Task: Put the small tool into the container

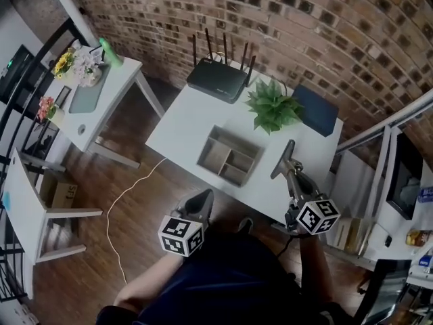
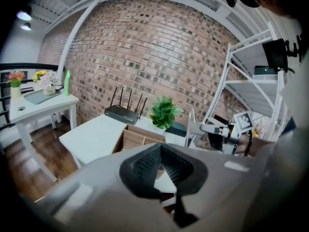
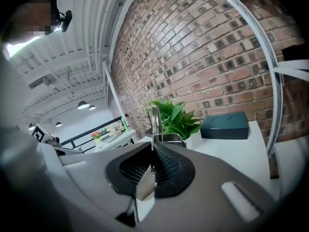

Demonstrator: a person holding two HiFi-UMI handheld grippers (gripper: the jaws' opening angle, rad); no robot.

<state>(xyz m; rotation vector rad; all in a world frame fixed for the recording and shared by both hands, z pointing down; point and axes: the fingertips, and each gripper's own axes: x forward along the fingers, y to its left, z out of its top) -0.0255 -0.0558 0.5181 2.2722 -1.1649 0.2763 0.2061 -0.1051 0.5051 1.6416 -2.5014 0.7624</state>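
A grey open container [image 1: 205, 156] with several compartments sits on the white table [image 1: 183, 124], near its front edge; it also shows as the container [image 2: 133, 138] in the left gripper view. My right gripper [image 1: 287, 169] hovers over the table's front right part, to the right of the container. It is shut on the small metal tool [image 1: 284, 156], which sticks up past the fingertips. In its own view the right gripper [image 3: 153, 151] has the tool [image 3: 154, 122] clamped between its pads. My left gripper [image 1: 201, 199] hangs just off the table's front edge, shut and empty, as the left gripper [image 2: 161, 149] shows.
At the back of the table stand a black router [image 1: 218, 78], a potted plant [image 1: 272, 107] and a dark blue box [image 1: 315, 110]. A second white desk [image 1: 122, 73] with flowers stands to the left. A metal shelf [image 1: 399, 154] is at the right, and a white cable [image 1: 128, 195] lies on the floor.
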